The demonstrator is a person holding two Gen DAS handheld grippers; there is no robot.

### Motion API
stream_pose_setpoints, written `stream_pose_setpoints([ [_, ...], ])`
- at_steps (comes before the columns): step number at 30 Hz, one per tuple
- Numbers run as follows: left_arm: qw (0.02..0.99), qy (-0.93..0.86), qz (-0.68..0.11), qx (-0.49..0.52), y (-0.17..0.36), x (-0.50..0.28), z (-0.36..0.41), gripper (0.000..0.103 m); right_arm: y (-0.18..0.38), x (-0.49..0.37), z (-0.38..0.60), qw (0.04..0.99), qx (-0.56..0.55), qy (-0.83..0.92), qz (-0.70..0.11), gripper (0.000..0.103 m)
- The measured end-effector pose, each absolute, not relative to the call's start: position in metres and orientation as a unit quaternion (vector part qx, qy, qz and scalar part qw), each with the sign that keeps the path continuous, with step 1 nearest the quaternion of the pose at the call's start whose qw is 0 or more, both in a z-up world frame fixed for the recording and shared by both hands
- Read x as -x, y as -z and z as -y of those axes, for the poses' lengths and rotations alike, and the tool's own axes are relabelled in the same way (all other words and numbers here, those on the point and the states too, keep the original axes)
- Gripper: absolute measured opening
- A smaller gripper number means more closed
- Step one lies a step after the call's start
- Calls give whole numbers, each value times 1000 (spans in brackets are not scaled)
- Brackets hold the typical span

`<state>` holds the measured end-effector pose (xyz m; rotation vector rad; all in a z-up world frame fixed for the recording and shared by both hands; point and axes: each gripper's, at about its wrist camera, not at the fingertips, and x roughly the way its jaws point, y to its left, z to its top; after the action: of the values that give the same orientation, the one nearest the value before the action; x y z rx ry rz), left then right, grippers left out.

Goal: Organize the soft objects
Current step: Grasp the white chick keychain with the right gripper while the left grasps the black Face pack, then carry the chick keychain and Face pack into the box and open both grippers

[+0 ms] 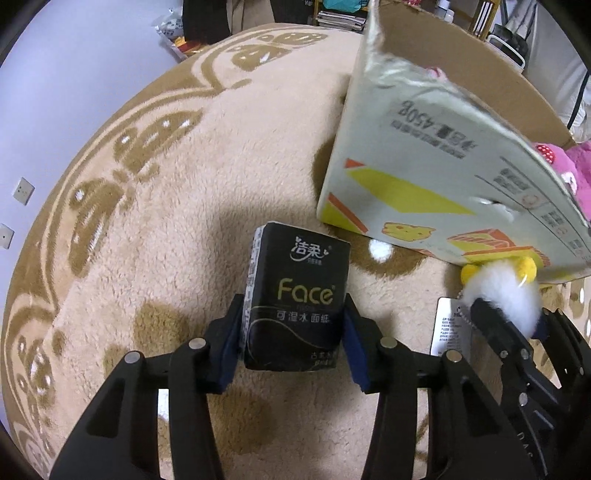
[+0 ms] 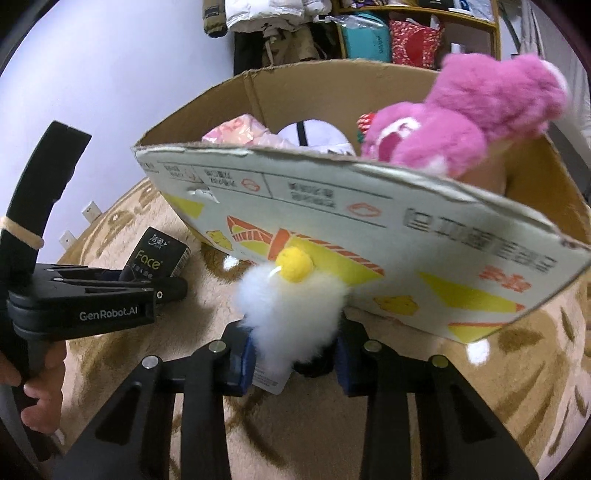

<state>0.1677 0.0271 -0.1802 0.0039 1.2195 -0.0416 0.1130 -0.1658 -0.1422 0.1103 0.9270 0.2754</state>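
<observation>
My left gripper (image 1: pixel 293 341) is shut on a black tissue pack (image 1: pixel 295 299) printed "Face", held upright just above the beige carpet; the same tissue pack (image 2: pixel 157 258) shows at the left of the right wrist view. My right gripper (image 2: pixel 293 356) is shut on a white fluffy toy (image 2: pixel 291 314) with yellow pom-pom ears and a paper tag, pressed close to the side of the cardboard box (image 2: pixel 369 221). That white fluffy toy (image 1: pixel 506 295) also appears at the right of the left wrist view. A pink plush bear (image 2: pixel 472 114) lies in the box.
The cardboard box (image 1: pixel 424 177) stands open on a beige rug (image 1: pixel 166 221) with brown patterns. Inside lie a pink packet (image 2: pixel 236 134) and a white item (image 2: pixel 314 134). Shelves with bags (image 2: pixel 388 33) stand behind. A person's hand (image 2: pixel 40 391) grips the left tool's handle.
</observation>
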Motion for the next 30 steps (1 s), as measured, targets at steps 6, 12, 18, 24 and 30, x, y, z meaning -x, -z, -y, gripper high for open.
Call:
stream_pose_setpoints([
  [6, 838, 20, -545, -2, 152, -158, -20, 47, 129, -101, 175, 891, -69, -127, -431, 36],
  [12, 859, 15, -510, -22, 125, -142, -14, 47, 111, -80, 191, 904, -89, -127, -399, 36],
  [18, 876, 5, -482, -38, 96, -132, -9, 47, 86, -64, 199, 917, -98, -129, -364, 36],
  [24, 897, 12, -438, -53, 65, -123, -1, 47, 58, -53, 205, 929, -104, -121, -334, 36],
  [30, 919, 25, -390, -46, 42, -122, 0, 47, 35, -52, 206, 938, -100, -122, -308, 36],
])
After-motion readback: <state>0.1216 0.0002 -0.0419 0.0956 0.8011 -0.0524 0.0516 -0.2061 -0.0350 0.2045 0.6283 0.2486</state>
